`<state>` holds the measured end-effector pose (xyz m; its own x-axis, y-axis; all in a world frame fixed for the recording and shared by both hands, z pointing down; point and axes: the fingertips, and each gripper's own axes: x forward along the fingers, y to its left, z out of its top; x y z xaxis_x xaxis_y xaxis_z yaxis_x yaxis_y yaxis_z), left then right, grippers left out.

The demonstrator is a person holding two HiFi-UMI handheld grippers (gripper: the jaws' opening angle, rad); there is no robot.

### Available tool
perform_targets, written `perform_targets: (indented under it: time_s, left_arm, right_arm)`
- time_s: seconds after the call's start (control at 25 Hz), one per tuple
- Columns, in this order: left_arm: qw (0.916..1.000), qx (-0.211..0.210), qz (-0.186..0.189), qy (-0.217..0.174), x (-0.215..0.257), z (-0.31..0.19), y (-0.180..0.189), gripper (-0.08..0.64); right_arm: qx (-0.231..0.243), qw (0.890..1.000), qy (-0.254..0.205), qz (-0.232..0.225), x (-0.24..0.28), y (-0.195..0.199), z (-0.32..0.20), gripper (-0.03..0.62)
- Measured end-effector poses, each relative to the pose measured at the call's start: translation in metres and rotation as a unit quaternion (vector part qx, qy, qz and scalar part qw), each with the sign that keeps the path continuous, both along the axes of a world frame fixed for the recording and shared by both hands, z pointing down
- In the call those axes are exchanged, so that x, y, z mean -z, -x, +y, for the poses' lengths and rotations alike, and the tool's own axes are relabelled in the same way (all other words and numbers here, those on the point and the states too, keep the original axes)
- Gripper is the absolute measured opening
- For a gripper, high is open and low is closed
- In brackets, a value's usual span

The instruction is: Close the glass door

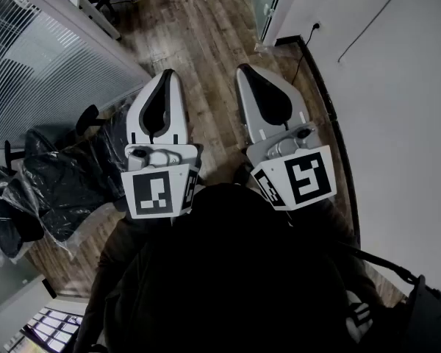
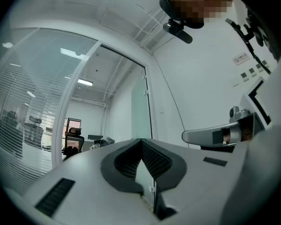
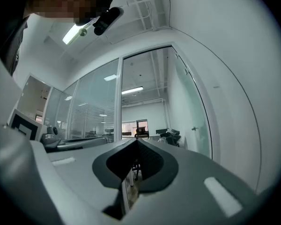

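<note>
Two closed, teardrop-shaped grippers (image 1: 167,73) (image 1: 245,69); wood-plank floor (image 1: 206,39)

The head camera looks steeply down from above the person onto the left gripper (image 1: 166,79), the right gripper (image 1: 245,72) and the wooden floor (image 1: 206,43) near below, while each gripper camera sits close behind its own jaws, tilted forward and upward, and both share the glass door (image 3: 189,111) and the office chair (image 3: 141,125) beyond it.
</note>
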<state>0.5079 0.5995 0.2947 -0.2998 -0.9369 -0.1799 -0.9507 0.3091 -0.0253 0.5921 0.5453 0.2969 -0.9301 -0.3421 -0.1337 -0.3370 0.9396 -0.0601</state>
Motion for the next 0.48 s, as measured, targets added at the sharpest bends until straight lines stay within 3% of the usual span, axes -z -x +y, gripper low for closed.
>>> perform_targets:
  time_s: [0.16,0.28,0.48]
  left_arm:
    - [0.9999,0.011,0.005,-0.002,-0.004,0.009,-0.004,-0.003]
    - [0.9997,0.021,0.007,0.007,-0.011,-0.014,-0.005,-0.003]
    - [0.9984,0.041,0.019,0.033,-0.027,-0.042,0.029,-0.003]
  right_arm:
    - [0.008,1.000,0.010,-0.003,-0.004,-0.006,0.005,0.000]
    - [0.012,1.000,0.019,-0.003,-0.011,-0.004,-0.025,0.002]
    - [0.019,0.999,0.041,0.009,-0.029,0.025,-0.058,0.002]
